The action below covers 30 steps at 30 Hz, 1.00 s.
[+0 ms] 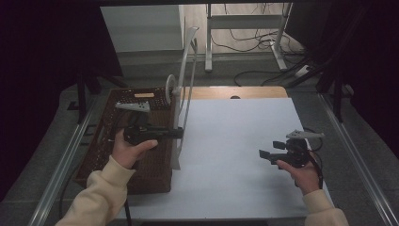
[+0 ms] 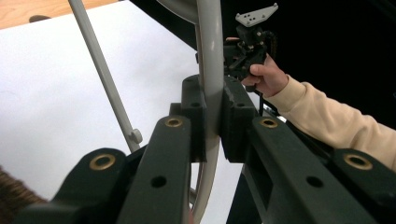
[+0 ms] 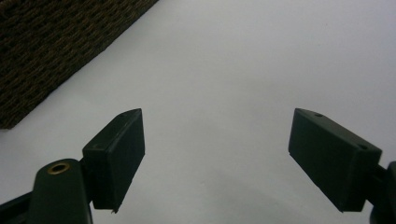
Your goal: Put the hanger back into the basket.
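The left gripper is clamped on a white plastic hanger, held upright between the wicker basket and the white table. It looks light, stiff and smooth, best gripped mid-bar. The right gripper hangs with jaws apart

Grey floor, dark surroundings, cables

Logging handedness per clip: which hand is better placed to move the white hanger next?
Left. The left tongs are shut on the hanger, holding it upright beside the basket; the right tongs are open over the bare white sheet.
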Motion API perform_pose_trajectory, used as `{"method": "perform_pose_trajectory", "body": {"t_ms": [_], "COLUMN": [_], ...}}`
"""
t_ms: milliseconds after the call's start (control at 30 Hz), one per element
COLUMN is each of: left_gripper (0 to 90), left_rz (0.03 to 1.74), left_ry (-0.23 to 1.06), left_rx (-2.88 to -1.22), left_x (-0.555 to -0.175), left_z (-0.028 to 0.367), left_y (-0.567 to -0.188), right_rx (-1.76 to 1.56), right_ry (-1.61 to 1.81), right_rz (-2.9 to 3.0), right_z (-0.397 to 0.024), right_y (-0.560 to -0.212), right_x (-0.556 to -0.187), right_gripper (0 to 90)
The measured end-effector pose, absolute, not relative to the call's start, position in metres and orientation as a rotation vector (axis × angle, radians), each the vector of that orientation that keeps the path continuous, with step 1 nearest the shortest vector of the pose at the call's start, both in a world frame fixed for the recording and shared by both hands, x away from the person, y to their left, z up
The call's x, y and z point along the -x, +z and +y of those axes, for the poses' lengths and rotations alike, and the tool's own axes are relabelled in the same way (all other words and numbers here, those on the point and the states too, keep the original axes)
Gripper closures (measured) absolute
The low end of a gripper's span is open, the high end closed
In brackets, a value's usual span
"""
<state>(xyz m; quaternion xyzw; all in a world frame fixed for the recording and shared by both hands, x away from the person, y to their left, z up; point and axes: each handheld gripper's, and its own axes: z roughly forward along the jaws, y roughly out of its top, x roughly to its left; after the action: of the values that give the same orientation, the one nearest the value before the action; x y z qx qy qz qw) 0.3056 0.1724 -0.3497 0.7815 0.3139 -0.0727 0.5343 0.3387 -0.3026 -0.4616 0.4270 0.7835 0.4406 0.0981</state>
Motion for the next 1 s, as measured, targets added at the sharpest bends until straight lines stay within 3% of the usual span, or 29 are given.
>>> {"method": "perform_pose_trajectory", "body": {"t_ms": [1000], "left_gripper": [81.9], "left_rz": [0.785], "left_ry": [-0.046], "left_rx": [-1.875], "left_x": [-0.298], "left_z": [0.245], "left_y": [-0.327], "right_rx": [-1.28], "right_ry": [1.266], "right_rz": [2.324], "right_z": [-0.304], "right_y": [-0.464], "right_x": [-0.341], "right_gripper": [18.7]}}
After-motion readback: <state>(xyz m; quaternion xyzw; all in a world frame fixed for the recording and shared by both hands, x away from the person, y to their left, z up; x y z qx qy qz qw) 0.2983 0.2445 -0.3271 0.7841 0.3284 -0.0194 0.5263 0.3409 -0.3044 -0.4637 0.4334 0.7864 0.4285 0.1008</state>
